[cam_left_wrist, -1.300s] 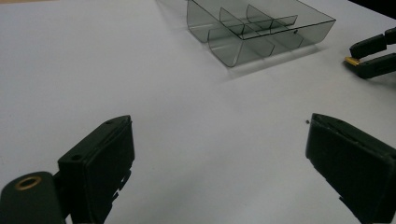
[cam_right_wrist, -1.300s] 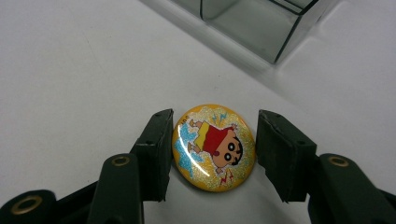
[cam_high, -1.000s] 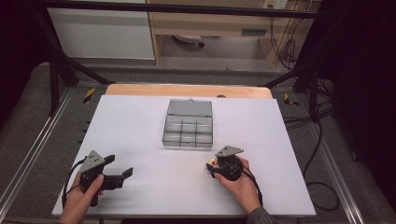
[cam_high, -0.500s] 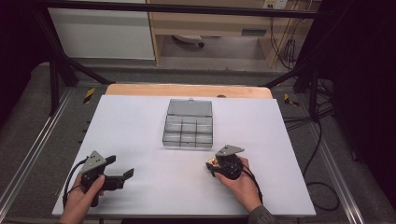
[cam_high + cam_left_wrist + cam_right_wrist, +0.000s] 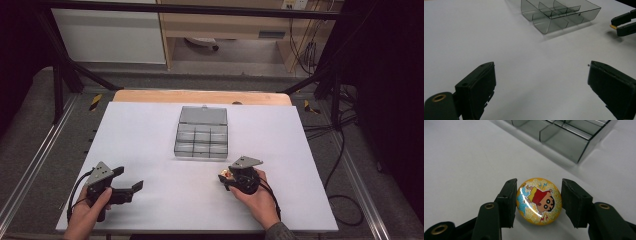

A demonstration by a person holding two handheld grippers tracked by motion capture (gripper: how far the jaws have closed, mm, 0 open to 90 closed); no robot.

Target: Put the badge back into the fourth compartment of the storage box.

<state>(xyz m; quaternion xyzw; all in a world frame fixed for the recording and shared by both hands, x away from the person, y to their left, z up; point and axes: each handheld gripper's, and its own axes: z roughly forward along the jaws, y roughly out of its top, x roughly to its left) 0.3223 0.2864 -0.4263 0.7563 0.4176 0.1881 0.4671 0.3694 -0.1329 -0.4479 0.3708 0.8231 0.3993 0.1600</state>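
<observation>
Badge placement is judged the aim. At the left, the left gripper is held low over the bench, jaws wide apart and empty. Mid-bench, the compartment box is left open. At the right, the right gripper is clamped on the badge, near the box.

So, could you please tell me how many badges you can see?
1. The badge lies on the table between the right gripper's jaws, near the organizer box. None shows in its compartments.
</observation>
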